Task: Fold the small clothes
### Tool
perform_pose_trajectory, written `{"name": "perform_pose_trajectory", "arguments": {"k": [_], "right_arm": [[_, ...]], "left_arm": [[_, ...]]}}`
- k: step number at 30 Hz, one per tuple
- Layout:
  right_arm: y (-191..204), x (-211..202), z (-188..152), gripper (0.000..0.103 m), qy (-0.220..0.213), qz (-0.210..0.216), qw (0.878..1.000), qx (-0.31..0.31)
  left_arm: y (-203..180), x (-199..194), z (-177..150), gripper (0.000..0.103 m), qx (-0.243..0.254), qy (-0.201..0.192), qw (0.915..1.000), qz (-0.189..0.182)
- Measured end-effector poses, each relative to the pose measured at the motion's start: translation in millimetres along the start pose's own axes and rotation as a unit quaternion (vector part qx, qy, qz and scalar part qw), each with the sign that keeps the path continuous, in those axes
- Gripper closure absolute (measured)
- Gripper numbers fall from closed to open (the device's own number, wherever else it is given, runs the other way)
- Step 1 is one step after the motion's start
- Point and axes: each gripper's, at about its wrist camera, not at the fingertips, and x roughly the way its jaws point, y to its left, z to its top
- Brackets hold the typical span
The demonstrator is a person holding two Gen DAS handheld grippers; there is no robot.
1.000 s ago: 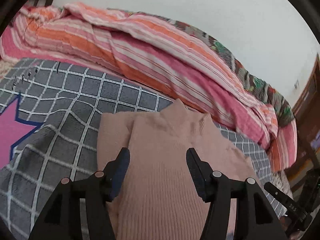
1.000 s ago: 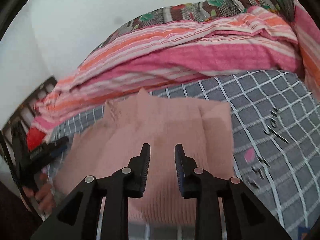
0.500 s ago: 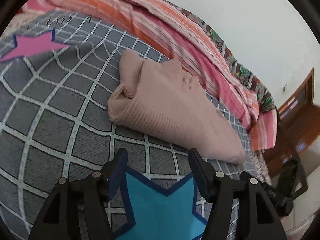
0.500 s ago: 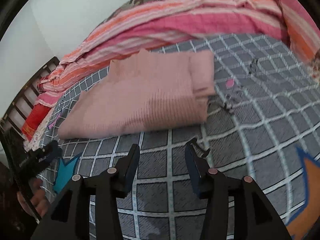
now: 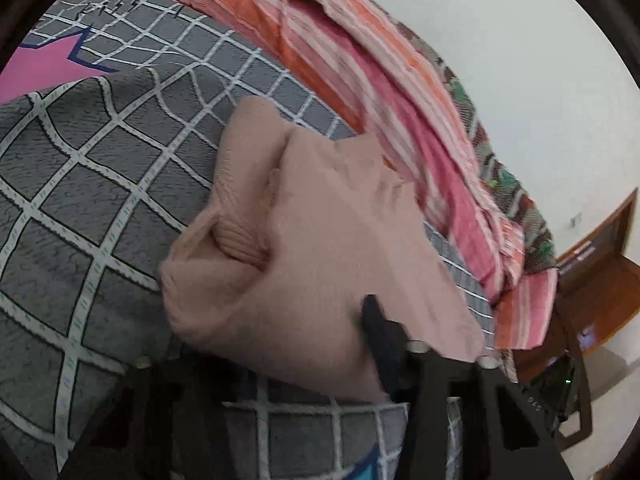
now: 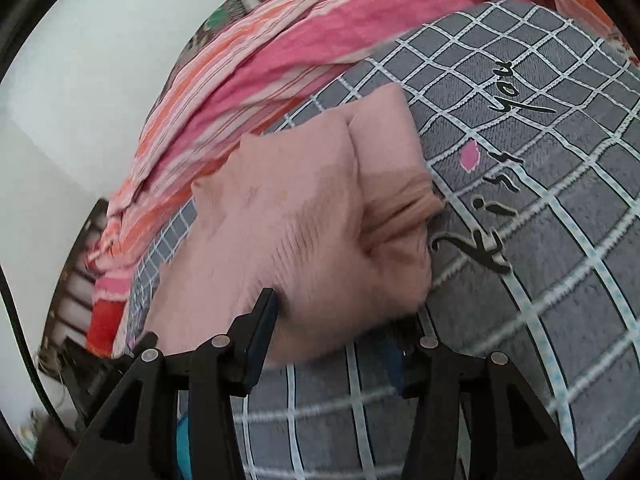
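Both claws have dropped onto the pink sweater's (image 5: 320,248) near hem: left claw (image 5: 280,344) closing around it, right claw (image 6: 340,320) astride, unclenched.

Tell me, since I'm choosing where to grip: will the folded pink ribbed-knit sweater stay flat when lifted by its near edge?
Probably not: the folded pink ribbed-knit sweater looks soft, already bulging at its folds. Its loose layers may sag or unfold.

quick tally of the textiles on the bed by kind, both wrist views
Pink knit sweater: 1
Grey checked blanket: 1
Pink and orange striped quilt: 1
Dark patterned fabric behind the quilt, kind unclear: 1
Total: 4
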Motion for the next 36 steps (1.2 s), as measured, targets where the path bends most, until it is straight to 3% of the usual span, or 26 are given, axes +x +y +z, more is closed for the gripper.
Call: {"name": "perform_pose_trajectory", "arguments": {"k": [1, 2, 4, 5, 9, 14, 22, 28, 29, 31, 34, 36], "right_arm": [[1, 3, 3, 0.059, -0.003, -0.006, 1.000, 0.002], [1, 6, 4, 0.073, -0.006, -0.012, 1.000, 0.002], [1, 11, 5, 0.093, -0.005, -0.023, 1.000, -0.003], [2, 10, 5, 0.094, -0.009, -0.024, 1.000, -0.007], [7, -7, -2, 0.095, -0.033, -0.025, 0.999, -0.028], [10, -38, -18, 0.095, -0.032, -0.018, 0.998, -0.041], [4, -94, -70, 0.095, -0.019, -0.016, 0.998, -0.054], [1, -121, -104, 0.092, -0.005, -0.042, 0.995, -0.085], [-2, -122, -106, 0.086, 0.004, -0.042, 0.995, -0.086], [-8, -127, -108, 0.084, 0.014, -0.048, 0.994, -0.095], [-16, -141, -109, 0.071, 0.000, -0.070, 0.991, -0.116], [-19, -150, -104, 0.071, -0.022, -0.091, 0.988, -0.124]], "left_arm": [[4, 0, 1, 0.076, -0.006, 0.000, 1.0000, 0.002], [7, 1, 2, 0.086, -0.015, 0.003, 0.9999, 0.001], [13, 2, 4, 0.092, -0.031, 0.010, 0.9994, -0.011], [16, 0, 4, 0.093, -0.037, 0.007, 0.9992, -0.016], [11, -11, -1, 0.094, -0.030, -0.006, 0.9995, -0.009], [7, -36, -12, 0.094, -0.028, -0.004, 0.9994, -0.018], [12, -91, -69, 0.094, -0.009, 0.019, 0.9996, -0.018], [13, -118, -93, 0.092, 0.009, 0.038, 0.9991, -0.018], [13, -120, -94, 0.089, 0.016, 0.040, 0.9990, -0.009], [16, -127, -94, 0.082, 0.032, 0.038, 0.9985, 0.025], [21, -142, -91, 0.072, 0.057, 0.026, 0.9964, 0.057], [21, -151, -85, 0.069, 0.073, 0.013, 0.9944, 0.075]]}}
